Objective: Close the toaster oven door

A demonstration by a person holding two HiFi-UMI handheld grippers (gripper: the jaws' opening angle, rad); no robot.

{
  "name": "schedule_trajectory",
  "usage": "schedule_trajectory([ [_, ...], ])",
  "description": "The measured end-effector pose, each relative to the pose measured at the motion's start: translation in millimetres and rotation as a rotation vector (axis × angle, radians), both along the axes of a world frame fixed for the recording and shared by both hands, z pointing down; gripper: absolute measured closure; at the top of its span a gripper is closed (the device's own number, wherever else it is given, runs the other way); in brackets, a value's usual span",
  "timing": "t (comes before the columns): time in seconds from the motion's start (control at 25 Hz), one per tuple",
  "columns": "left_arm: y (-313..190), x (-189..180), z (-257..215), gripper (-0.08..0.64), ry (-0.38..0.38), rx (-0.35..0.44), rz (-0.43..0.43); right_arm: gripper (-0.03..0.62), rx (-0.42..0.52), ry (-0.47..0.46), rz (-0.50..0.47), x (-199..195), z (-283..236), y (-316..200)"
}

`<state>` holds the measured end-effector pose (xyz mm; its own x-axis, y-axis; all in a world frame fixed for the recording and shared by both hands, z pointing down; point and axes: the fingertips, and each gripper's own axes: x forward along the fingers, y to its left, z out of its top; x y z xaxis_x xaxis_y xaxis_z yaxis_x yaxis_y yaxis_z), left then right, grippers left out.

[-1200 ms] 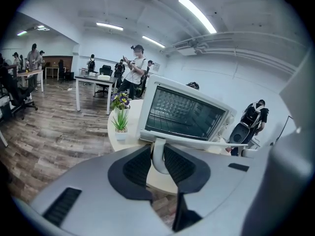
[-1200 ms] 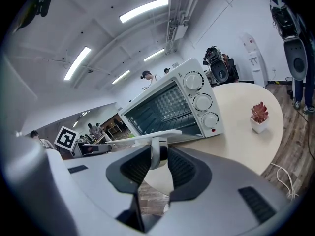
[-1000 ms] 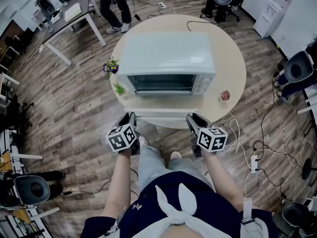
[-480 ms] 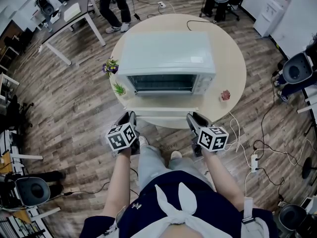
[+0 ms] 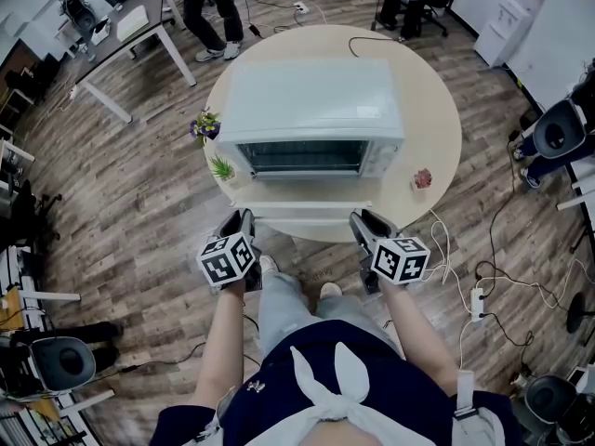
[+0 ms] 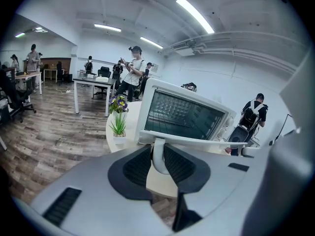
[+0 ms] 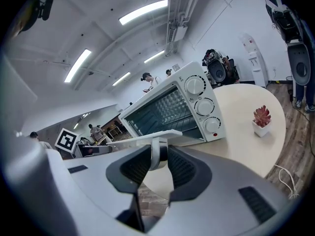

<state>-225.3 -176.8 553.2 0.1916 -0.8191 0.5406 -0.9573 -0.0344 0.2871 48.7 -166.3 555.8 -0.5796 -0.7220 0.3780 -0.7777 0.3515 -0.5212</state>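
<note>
Toaster oven: white toaster oven (image 5: 311, 110) sits mid-bench on the round bench (image 5: 437, 128), front facing the person, three knobs (image 7: 204, 105) down its right side.
Door: door (image 5: 302, 209) hangs open, lying about level out from the oven's front toward the near bench edge.
Door handle: white door handle (image 6: 158, 157) runs along the door's near edge.
Left gripper: left gripper (image 5: 244, 219) is clenched on the left end of the door handle, pads pressing its post.
Right gripper: right gripper (image 5: 361, 221) is clamped on the right end of the door handle.
Bench left: a purple flowering plant (image 5: 206, 124) and a small green plant (image 5: 221, 166) stand beside the oven.
Bench right: a red succulent (image 5: 423, 178) stands apart from the oven.
</note>
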Motion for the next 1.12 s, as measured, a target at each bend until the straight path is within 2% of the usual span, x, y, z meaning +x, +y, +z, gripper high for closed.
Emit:
schedule_trajectory([
  [0.4,-8.2,0.0,-8.2,0.463,0.009,0.025,-0.008,0.477,0.017,-0.026,0.012,0.5,-8.3,-8.5],
  [0.68,-12.7,0.3,-10.3,0.463,-0.008,-0.006,-0.003,0.477,0.022,-0.036,0.015,0.6,-11.3,-12.0],
  [1.12,-20.4,-0.2,-17.1,0.463,-0.009,0.016,-0.005,0.476,0.031,-0.058,0.022,0.2,-18.0,-20.1],
])
